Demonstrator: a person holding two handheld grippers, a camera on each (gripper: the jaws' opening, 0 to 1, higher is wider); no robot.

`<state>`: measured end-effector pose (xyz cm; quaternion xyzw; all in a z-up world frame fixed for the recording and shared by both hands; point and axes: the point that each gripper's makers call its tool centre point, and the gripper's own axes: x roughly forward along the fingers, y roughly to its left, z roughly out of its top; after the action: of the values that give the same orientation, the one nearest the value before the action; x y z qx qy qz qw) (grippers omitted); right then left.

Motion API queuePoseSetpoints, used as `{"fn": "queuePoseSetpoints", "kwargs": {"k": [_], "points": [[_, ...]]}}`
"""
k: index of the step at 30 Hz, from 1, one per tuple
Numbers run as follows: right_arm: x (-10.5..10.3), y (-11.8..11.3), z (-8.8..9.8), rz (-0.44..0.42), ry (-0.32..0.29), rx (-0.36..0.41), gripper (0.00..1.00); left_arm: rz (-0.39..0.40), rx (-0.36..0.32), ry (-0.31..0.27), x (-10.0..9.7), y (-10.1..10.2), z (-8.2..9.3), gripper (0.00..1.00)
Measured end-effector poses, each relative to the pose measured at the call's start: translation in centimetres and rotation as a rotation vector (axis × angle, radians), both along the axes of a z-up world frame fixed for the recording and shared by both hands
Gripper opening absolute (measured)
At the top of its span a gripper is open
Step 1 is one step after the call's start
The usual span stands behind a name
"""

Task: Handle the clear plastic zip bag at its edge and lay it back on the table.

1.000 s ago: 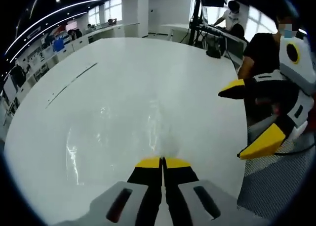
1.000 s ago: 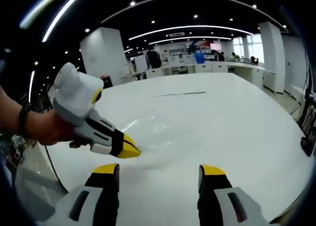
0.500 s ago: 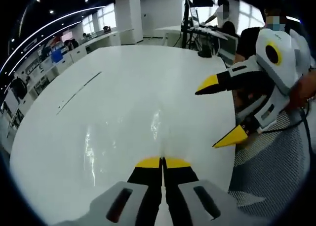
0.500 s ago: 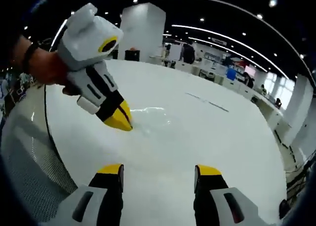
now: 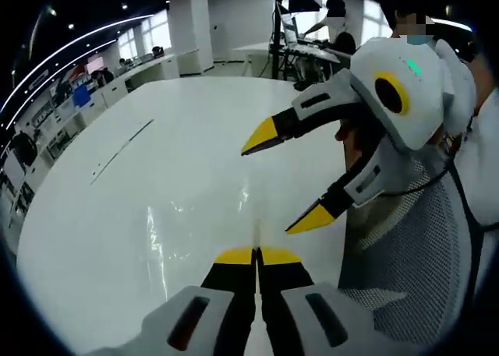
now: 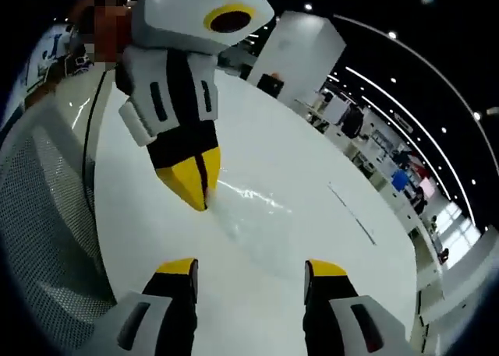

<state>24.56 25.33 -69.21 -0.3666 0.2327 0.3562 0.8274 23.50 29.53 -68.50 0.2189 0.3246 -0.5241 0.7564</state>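
Left hand-held gripper (image 5: 256, 255) pinched tight on clear bag (image 5: 203, 216) edge, right hand-held gripper (image 6: 249, 268) wide apart above white surface (image 5: 195, 130)

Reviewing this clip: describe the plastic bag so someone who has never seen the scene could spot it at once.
Start at the large white table. The clear plastic zip bag lies flat on it near the edge by the mesh chair, one edge pinched in the shut left gripper. It is see-through, given away by glossy creases and glare against the plain tabletop.
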Motion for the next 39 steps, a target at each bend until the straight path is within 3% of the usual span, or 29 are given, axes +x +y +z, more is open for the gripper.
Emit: {"fn": "queuePoseSetpoints", "kwargs": {"k": [6,13,20,23,33,39], "points": [[0.3,0.6,0.6,0.017,0.019,0.040,0.42,0.018,-0.019,0.013,-0.8,0.6,0.3,0.00],[0.1,1.4,0.4,0.135,-0.011,-0.064,0.41,0.001,-0.015,0.006,-1.8,1.0,0.7,0.00],[-0.3,2.1,-0.1,0.183,-0.003,-0.091,0.38,-0.012,-0.019,0.002,-1.7,1.2,1.1,0.00],[-0.6,2.2,-0.7,0.211,0.007,-0.126,0.30,-0.006,-0.022,0.000,-1.5,1.4,1.3,0.00],[-1.8,2.5,-1.6,0.242,0.042,-0.127,0.00,0.034,-0.026,0.018,-1.0,2.9,0.8,0.00],[-2.3,3.0,-1.9,0.250,0.074,-0.115,0.00,0.068,-0.029,0.011,-0.6,3.5,0.4,0.00]]}}
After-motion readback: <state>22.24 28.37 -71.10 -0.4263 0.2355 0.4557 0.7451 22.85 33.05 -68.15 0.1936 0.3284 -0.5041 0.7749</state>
